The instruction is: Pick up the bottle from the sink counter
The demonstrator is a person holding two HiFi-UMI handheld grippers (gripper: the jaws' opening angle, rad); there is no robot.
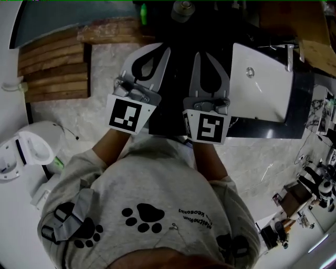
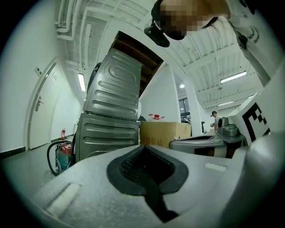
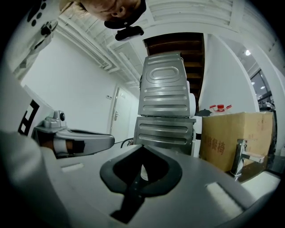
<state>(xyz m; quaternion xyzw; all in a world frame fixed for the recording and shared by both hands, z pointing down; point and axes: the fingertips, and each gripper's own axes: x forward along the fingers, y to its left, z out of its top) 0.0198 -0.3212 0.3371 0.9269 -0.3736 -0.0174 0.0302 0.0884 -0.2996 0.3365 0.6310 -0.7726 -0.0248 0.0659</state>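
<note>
No bottle shows clearly. A small grey round-topped thing (image 1: 183,9) at the far edge of the head view may be one; I cannot tell. My left gripper (image 1: 164,49) and right gripper (image 1: 201,53) are side by side in front of the person, pointing level over the black counter (image 1: 262,128). Each pair of jaws meets at the tips with nothing between them. In the left gripper view its jaws (image 2: 142,146) are closed, and the right gripper (image 2: 200,142) is beside them. In the right gripper view the jaws (image 3: 143,146) are closed, with the left gripper (image 3: 75,140) alongside.
A white sink basin (image 1: 262,84) sits in the counter right of the grippers, with its tap (image 3: 246,159) ahead on the right. Stacked grey metal machines (image 3: 165,104) and a cardboard box (image 3: 234,136) stand ahead. Wooden slats (image 1: 52,68) and a white appliance (image 1: 26,149) lie left.
</note>
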